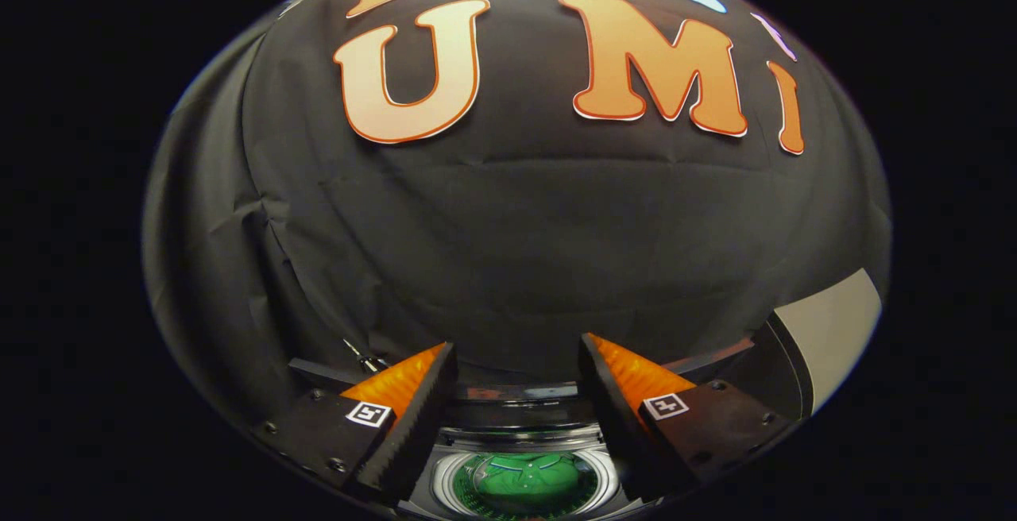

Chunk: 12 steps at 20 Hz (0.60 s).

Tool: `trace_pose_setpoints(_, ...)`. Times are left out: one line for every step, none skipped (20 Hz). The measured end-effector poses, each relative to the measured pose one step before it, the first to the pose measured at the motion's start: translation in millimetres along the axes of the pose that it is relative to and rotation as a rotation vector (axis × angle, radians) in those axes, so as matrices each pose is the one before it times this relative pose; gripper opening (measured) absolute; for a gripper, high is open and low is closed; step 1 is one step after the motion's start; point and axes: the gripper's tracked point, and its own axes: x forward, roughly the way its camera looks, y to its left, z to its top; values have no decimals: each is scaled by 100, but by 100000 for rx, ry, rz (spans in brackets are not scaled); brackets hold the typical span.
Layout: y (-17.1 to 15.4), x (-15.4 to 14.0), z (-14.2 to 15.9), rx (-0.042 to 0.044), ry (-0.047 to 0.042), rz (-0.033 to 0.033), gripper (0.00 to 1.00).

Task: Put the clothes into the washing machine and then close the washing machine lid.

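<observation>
My gripper (516, 350) is open, its two fingers spread wide with nothing between them. Below and between the fingers I look down onto the top of the washing machine (516, 414). Its round drum opening shows a green garment (524, 477) lying inside, seen through or under a curved transparent surface that may be the lid; I cannot tell whether the lid is up or down. The gripper hangs above the machine and touches nothing.
The black cloth wall (516, 251) stands close behind the machine. A pale panel (834, 330) shows at the right, beyond the right finger. A thin metal rod (361, 358) sticks up just left of the left finger.
</observation>
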Motion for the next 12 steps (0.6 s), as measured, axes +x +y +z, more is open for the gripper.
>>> trace_pose_setpoints(7, -386, -286, 21, -621, -265, 99)
trace_pose_setpoints(-103, -494, -358, -634, -114, -120, 99)
trace_pose_setpoints(158, -578, -340, -94, -428, -530, 99)
trace_pose_setpoints(-135, -508, -376, -160, -1203, -193, 99)
trace_pose_setpoints(-108, -417, -128, -637, -659, 146, 99)
trace_pose_setpoints(81, -651, -324, -70, -795, 15, 99)
trace_pose_setpoints(97, -534, -575, -2, -410, 39, 99)
trace_pose_setpoints(57, -624, -448, -317, -54, -57, 99)
trace_pose_setpoints(-31, -594, -388, 234, -401, -199, 100)
trace_pose_setpoints(74, -546, -284, -367, -601, -297, 100)
trace_pose_setpoints(-76, -580, -319, -935, -927, -323, 99)
trace_pose_setpoints(2, -578, -322, 74, -1281, -246, 99)
